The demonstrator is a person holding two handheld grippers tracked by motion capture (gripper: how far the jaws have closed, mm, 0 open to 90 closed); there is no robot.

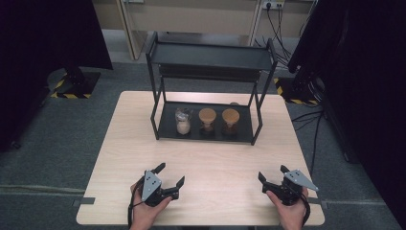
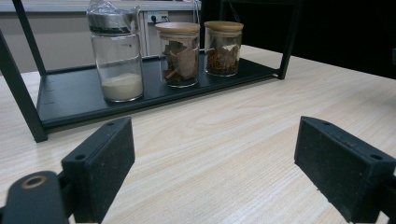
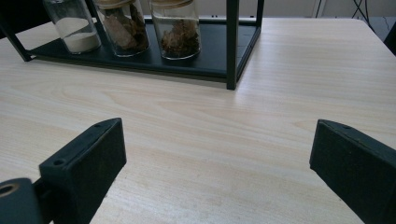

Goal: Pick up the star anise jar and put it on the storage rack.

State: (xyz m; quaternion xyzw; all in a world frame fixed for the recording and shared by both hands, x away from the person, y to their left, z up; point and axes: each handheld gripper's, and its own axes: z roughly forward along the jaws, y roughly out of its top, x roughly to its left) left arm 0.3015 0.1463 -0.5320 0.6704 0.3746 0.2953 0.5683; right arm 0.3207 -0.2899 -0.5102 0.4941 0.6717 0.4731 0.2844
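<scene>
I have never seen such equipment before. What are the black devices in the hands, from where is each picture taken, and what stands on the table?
A person sits at a wooden table and holds a hand tool in each hand: the left tongs and the right tongs. Each has two black jaws, and both stand wide open with nothing held.

One picture comes from a camera above the table, looking down. The other two come from small cameras riding on each tool, so its own jaws rise at the bottom.

At the far side of the table stands a black metal rack. On its lower shelf are three glass jars in a row: one with white powder and a crinkled plastic cover on top, and two wooden-lidded ones, the middle jar and the end jar, with brown dried contents.
</scene>
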